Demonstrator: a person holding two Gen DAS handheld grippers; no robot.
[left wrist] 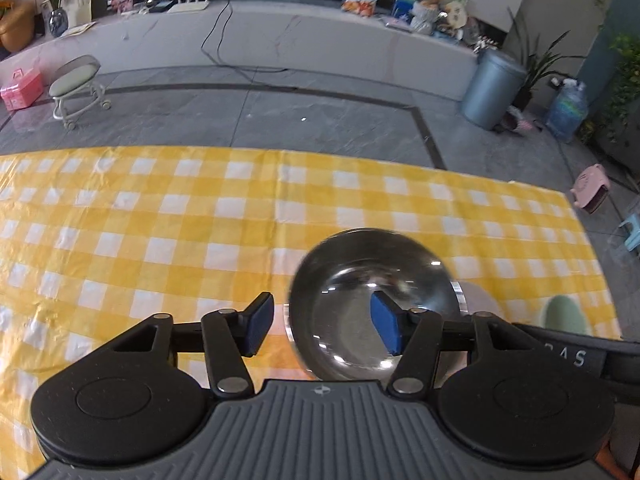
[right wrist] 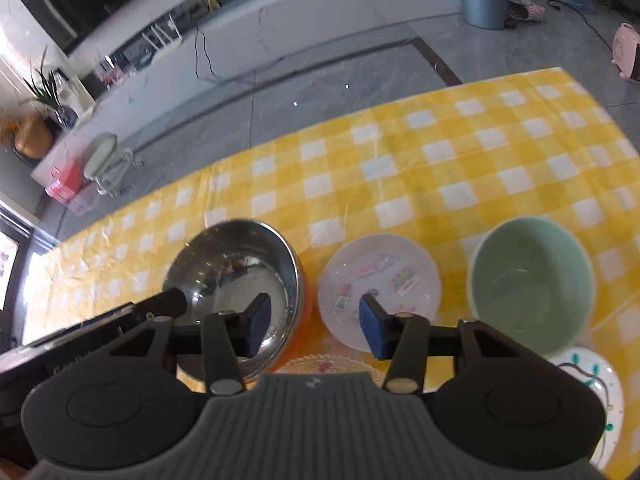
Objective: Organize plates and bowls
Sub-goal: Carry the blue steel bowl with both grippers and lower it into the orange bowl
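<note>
A shiny steel bowl [left wrist: 360, 280] stands on the yellow checked tablecloth [left wrist: 160, 220]. My left gripper [left wrist: 323, 328] hangs open over its left rim, one pad outside the bowl and the other pad above its inside; neither presses on it. In the right wrist view the steel bowl [right wrist: 240, 272], a pale bowl with stickers [right wrist: 380, 276] and a mint green bowl [right wrist: 532, 280] stand in a row. My right gripper [right wrist: 314, 328] is open above the gap between the steel and pale bowls, holding nothing.
A white plate with a drawn pattern [right wrist: 600, 396] lies at the near right and a clear ribbed glass plate [right wrist: 328, 364] sits under the right gripper. The table's far edge [left wrist: 280, 150] drops to a grey tiled floor with a stool [left wrist: 76, 88] and a bin [left wrist: 492, 88].
</note>
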